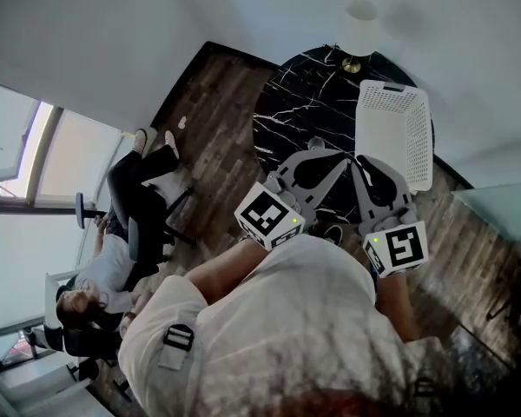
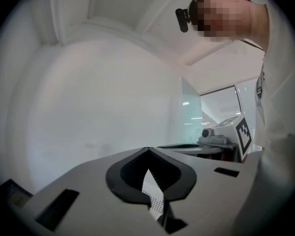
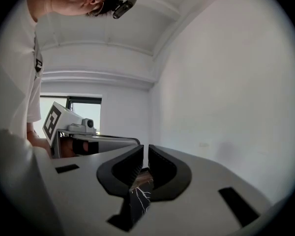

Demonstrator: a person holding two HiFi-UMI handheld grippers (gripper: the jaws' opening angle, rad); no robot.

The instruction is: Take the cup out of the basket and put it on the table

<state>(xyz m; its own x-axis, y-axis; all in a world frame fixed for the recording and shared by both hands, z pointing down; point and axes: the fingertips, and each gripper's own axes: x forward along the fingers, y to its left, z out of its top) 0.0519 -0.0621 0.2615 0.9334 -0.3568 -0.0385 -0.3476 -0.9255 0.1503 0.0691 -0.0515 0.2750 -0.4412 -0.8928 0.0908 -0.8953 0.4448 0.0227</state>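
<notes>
1. Head view: basket point(image 1: 421, 137) stood on the black marble worktop point(image 1: 295, 111), in the upper right of the frame. What showed of its inside was white mesh.
2. Cup: not made out in any view, neither in the basket nor on the bare part of the worktop. The worktop's near edge was hidden under both tongs.
3. Left tongs point(image 1: 317, 168) point(image 2: 147, 151): tips pressed together, nothing pinched. A strip of white mesh showed through the hollow behind the tips.
4. Right tongs point(image 1: 373, 181) point(image 3: 143, 161): pads all but together with only a thin slit between them, and nothing in it. Marble showed below the slit.
5. Both tongs were held close to the body at lower centre. They sat over the near edge of the worktop, left of and below the basket and clear of its rim.
6. Judgement on the step: this fits two stages. Either the tongs were poised ahead of a reach into the basket, or they were drawn back with the cup already set down out of sight.
7. Judgement on the next move: the cup has to be sighted before anything else. Any grasp would need one pair of tongs spread.
</notes>
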